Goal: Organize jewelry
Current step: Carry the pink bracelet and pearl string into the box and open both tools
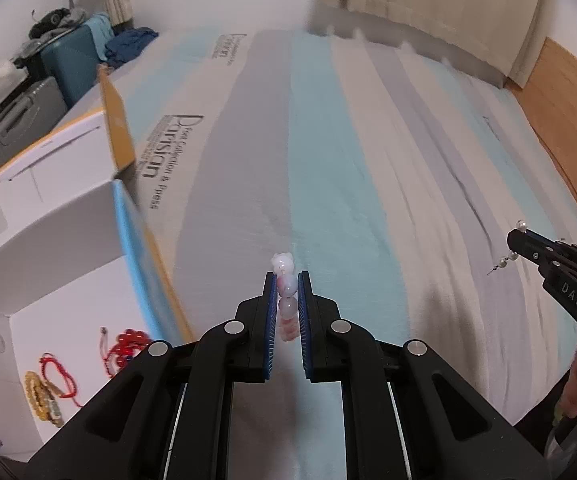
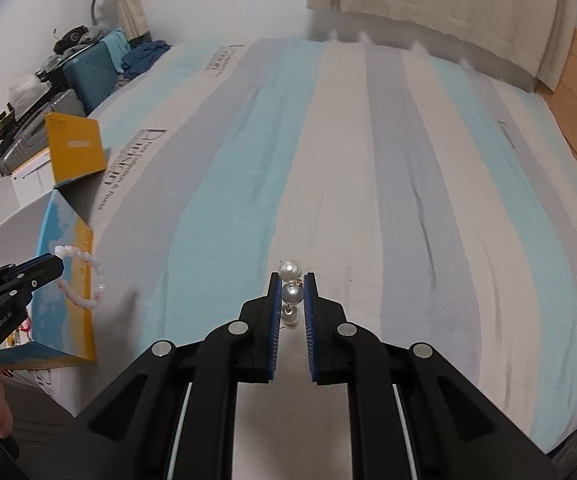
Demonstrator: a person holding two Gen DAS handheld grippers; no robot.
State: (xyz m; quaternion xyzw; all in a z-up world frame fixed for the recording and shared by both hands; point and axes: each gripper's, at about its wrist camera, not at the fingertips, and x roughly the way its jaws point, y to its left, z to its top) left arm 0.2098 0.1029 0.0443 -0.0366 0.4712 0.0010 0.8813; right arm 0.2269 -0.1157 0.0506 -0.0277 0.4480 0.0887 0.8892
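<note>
My left gripper [image 1: 287,280] is shut on a pink bead bracelet [image 1: 286,300] with a small white cat-shaped charm on top, held above the striped bed. From the right wrist view the left gripper [image 2: 54,260] shows at the left edge, and the pink bead bracelet [image 2: 88,280] hangs from it as a loop beside the open box. My right gripper [image 2: 292,280] is shut on a pearl piece [image 2: 291,292] of three white pearls. In the left wrist view, the right gripper [image 1: 518,240] shows at the right edge with the pearl piece [image 1: 508,258] dangling.
An open white cardboard box [image 1: 64,232] with blue and yellow outer walls stands at the bed's left; red bead bracelets [image 1: 128,344], a red cord [image 1: 58,372] and an amber bead bracelet [image 1: 40,396] lie in it. Suitcases [image 1: 72,60] stand behind it, and a wooden floor [image 1: 568,112] lies to the right.
</note>
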